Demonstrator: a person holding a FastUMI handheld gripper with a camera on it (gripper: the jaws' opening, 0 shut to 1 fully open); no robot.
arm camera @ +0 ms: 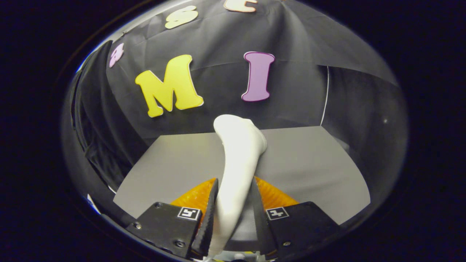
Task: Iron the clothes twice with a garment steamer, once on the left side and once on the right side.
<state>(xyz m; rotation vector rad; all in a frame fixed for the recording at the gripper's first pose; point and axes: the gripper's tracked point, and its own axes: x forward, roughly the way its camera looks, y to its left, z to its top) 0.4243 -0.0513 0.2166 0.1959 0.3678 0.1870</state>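
The gripper (233, 214) clamps the steamer (236, 160) handle between both fingers above the orange cloth (196, 196). A loose, slanted hold could let it twist and miss a side.

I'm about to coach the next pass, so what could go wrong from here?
1. The tongs are shut on the steamer's thin handle, and its head sticks out well beyond them. It may twist or slip in the grip.
2. The orange cloth shows just behind the fingers, mostly hidden by them, so the stroke could miss one side.
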